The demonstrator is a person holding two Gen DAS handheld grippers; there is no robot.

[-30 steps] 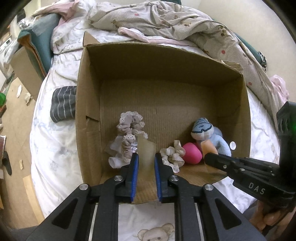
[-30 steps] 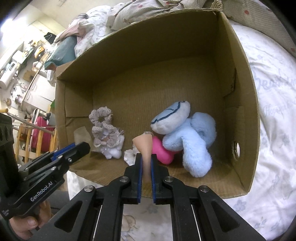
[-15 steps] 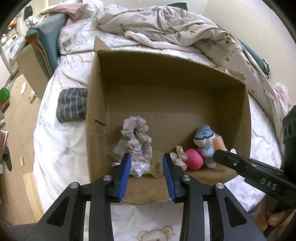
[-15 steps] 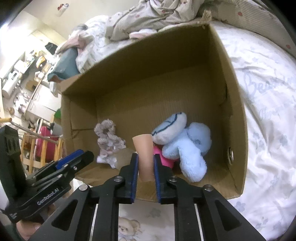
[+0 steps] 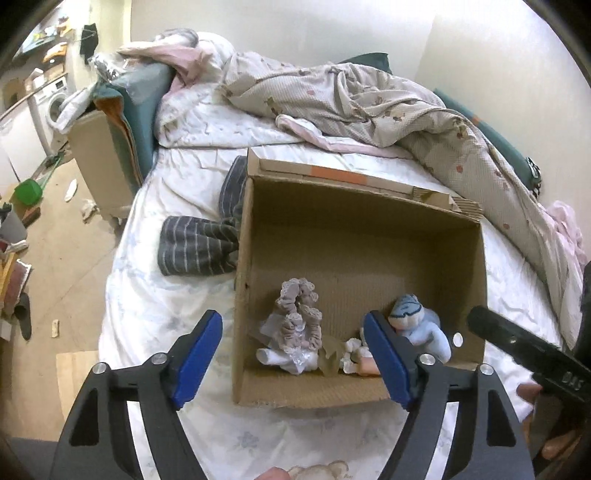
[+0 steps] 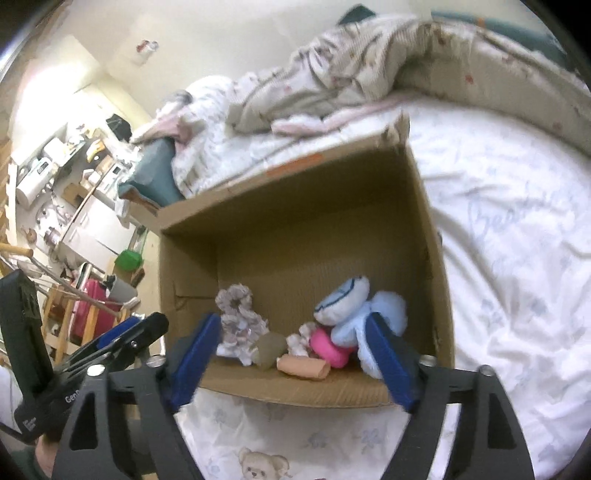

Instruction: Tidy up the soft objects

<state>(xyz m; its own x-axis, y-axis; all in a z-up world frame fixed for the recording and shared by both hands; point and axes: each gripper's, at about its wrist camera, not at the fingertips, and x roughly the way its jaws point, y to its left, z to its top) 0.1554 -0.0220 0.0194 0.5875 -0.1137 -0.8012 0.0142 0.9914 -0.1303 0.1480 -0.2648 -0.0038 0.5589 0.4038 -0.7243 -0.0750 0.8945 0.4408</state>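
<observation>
Soft objects crowd the cardboard box (image 6: 428, 236) near wall: frilly scrunchies (image 6: 236, 321), peach fabric roll (image 6: 303, 367), pink ball (image 6: 328, 349), fuzzy blue plush (image 6: 369, 317). Left gripper (image 5: 295, 354) and right gripper (image 6: 291, 356) gape wide, empty, above the bed's white quilt (image 6: 498, 240).

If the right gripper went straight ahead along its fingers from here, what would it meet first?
Probably the peach roll lying just inside the cardboard box, at its near edge. The right gripper is open and aimed there, though depth is unclear.

A bed (image 5: 177, 295) in white sheets meets a cream wall (image 5: 332, 33); wooden floor (image 5: 66, 236) and a washing machine (image 5: 55, 105) lie beyond.
</observation>
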